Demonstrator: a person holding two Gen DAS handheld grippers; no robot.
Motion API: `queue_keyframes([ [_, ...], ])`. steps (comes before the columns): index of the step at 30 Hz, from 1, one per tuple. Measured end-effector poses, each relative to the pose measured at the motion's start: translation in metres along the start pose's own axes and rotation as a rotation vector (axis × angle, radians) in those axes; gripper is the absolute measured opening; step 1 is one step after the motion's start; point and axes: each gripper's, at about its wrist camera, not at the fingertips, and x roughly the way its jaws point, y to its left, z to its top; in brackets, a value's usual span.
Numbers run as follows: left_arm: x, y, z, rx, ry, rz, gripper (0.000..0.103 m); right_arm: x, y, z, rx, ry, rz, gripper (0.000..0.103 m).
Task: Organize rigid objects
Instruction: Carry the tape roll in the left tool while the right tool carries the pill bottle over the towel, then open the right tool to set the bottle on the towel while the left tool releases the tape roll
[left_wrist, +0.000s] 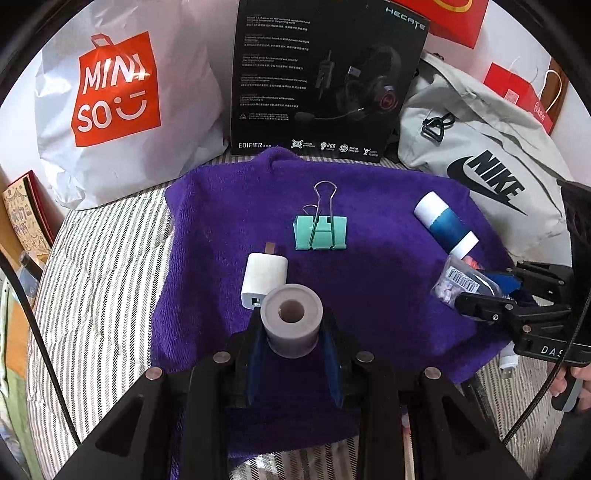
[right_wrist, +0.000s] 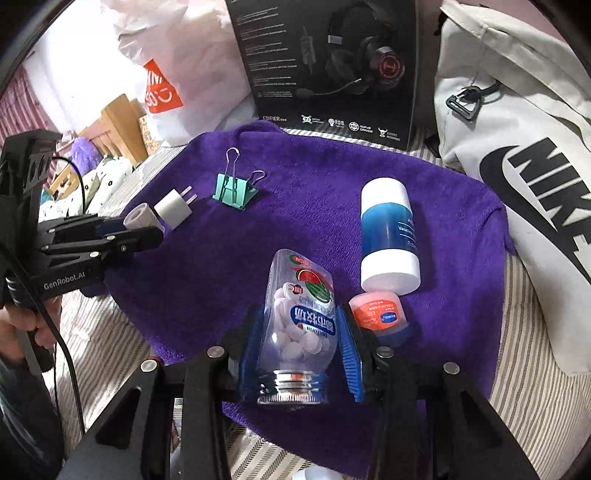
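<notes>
1. Left gripper (left_wrist: 291, 332) pinches grey roll (left_wrist: 291, 319) between its pads, hole axis facing up toward the camera
2. White charger (left_wrist: 263, 280) sits just ahead-left of it, nearly touching; green binder clip (left_wrist: 320, 232) further ahead, bare purple towel (left_wrist: 384, 280) to its right
3. Right gripper (right_wrist: 300, 343) clamps clear candy bottle (right_wrist: 300, 321), long axis along the fingers, neck toward the camera
4. Red jar (right_wrist: 378, 308) just beside its right finger, blue-white tube (right_wrist: 388, 236) ahead-right; open towel to its left

Striped bed (left_wrist: 103, 266) w/ purple towel (left_wrist: 388, 280)
</notes>
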Motion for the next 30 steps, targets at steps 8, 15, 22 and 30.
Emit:
queue_keyframes([
  [8,0.013,-0.003,-0.002,0.022,0.026,0.021,0.028,0.004,-0.002,-0.002,-0.012,0.006,0.009,0.04],
  [15,0.021,-0.016,-0.004,0.076,0.03,0.069,0.028,0.004,-0.002,-0.003,-0.017,0.001,0.016,0.04],
  [22,0.018,-0.019,-0.008,0.094,0.025,0.081,0.029,0.007,0.0,-0.005,-0.032,0.02,0.01,0.041],
  [30,0.013,-0.018,-0.015,0.078,0.045,0.129,0.056,0.0,-0.003,-0.011,0.01,0.047,0.033,0.052],
])
